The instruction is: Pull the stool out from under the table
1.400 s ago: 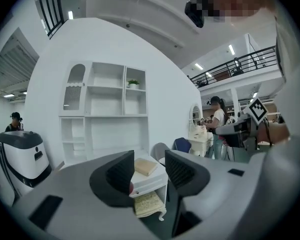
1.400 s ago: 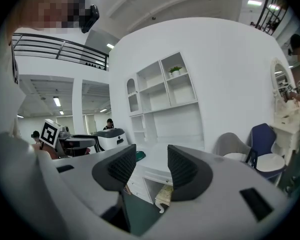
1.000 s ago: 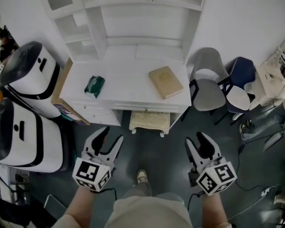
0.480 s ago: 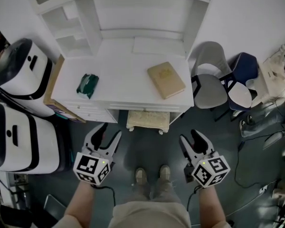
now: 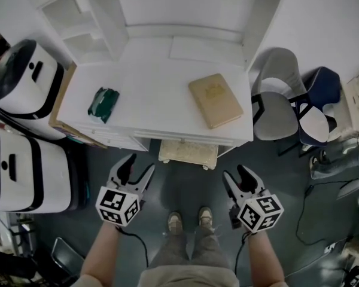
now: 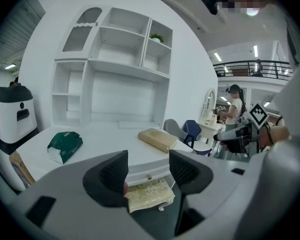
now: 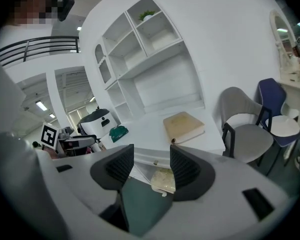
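Observation:
The stool (image 5: 188, 153), with a cream patterned seat and white legs, stands tucked under the white table (image 5: 161, 109). My left gripper (image 5: 137, 170) hangs over the dark floor just in front of the stool's left corner. My right gripper (image 5: 238, 177) is off its right corner. Neither touches the stool. Both are open with nothing between the jaws, and both pairs of jaws have just been opening. In the left gripper view the stool (image 6: 147, 194) shows between the empty jaws of that gripper (image 6: 148, 171). In the right gripper view the stool (image 7: 164, 179) also lies ahead.
A tan book (image 5: 215, 99) and a green packet (image 5: 103, 103) lie on the table. Two white machines (image 5: 24, 172) stand at the left, with a cardboard sheet (image 5: 63, 109) beside the table. A grey chair (image 5: 274, 106) and a blue chair (image 5: 317, 100) are at the right. My shoes (image 5: 190, 220) stand on the floor.
The person has stepped up to the table, which now looks larger and nearer. Both grippers have sunk and come closer to the stool. Both shoes now stand side by side.

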Motion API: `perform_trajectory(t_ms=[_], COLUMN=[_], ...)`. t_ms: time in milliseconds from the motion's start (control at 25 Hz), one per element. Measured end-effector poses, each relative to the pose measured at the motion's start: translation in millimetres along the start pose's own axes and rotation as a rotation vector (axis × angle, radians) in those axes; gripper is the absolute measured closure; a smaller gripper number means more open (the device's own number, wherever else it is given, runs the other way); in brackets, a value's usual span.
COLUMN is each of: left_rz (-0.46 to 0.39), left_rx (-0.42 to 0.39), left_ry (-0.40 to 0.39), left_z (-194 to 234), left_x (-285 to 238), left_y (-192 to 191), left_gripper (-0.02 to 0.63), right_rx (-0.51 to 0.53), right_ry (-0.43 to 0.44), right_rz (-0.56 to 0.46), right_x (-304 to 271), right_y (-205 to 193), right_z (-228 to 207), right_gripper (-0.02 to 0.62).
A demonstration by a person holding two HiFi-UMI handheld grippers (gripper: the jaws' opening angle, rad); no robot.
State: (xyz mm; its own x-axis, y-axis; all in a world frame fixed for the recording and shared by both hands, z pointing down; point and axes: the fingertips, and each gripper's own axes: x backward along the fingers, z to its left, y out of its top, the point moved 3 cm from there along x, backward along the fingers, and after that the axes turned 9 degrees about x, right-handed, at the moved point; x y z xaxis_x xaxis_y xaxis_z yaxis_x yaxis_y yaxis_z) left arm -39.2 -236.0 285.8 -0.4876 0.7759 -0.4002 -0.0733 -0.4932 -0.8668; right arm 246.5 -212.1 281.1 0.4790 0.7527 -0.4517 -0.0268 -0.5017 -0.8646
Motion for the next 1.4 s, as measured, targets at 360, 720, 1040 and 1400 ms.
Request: perform_trajectory(t_ms=[360,720,1040,1400], left_rz=[0.056,0.104,0.139,0.181], left_rx=[0.039,0.09,0.148,0.209], left_ry=[0.017,0.015,0.016,0.0], left_z=[37.4,80.0,115.1,154.3], left_x=[-82.5,-148.2,-204.7,-278.2], left_y=[-70.6,-152.4,-231.3,-309.2], left_gripper=[0.345,0.322,0.29,0.258], right_rx=[-0.027,-0.052,-0.049,-0.045], right_ry=[0.008,-0.019,-0.018,-0.007], right_rz=[0.064,0.099,0.128,0.159], right_x=[-70.3,-124.1,-178.0,-240.1], right_y=[-68.9,-148.1,-215.9,-288.1], right_z=[-48.1,-95.3,-127.3,-156.4], right_gripper=[0.359,0.354,0.342,0.325])
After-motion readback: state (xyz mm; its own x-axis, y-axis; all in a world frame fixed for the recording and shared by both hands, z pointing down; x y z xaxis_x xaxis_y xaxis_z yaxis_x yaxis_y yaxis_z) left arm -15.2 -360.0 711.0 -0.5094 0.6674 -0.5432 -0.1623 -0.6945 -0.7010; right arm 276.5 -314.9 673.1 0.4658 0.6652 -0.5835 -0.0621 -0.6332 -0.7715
